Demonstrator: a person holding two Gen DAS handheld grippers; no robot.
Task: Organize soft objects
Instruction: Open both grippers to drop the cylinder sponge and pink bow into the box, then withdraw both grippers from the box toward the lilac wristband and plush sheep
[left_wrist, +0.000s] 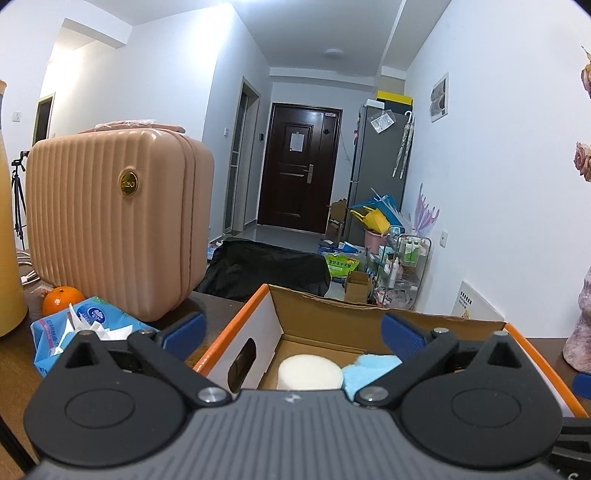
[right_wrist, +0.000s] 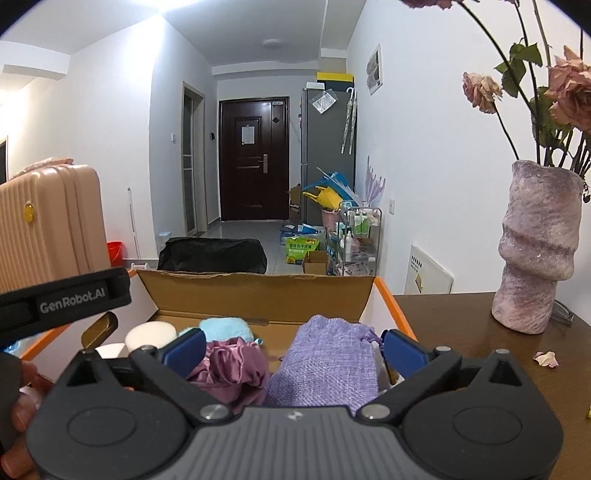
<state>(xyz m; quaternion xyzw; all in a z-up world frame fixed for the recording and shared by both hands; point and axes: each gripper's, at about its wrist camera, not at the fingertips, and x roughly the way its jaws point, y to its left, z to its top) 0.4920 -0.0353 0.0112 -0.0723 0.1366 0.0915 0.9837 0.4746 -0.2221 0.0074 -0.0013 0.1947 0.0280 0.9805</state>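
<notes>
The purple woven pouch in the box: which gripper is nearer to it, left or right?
Right. The right gripper stands open directly over the purple woven pouch. The left gripper is open over the white sponge, at the box's other side.

You see an orange-edged brown cardboard box (right_wrist: 258, 291) holding a lilac woven pouch (right_wrist: 327, 363), a purple satin cloth (right_wrist: 231, 369), a cream sponge (right_wrist: 149, 334) and, at twelve o'clock from the satin cloth, a light blue towel (right_wrist: 225, 328).
</notes>
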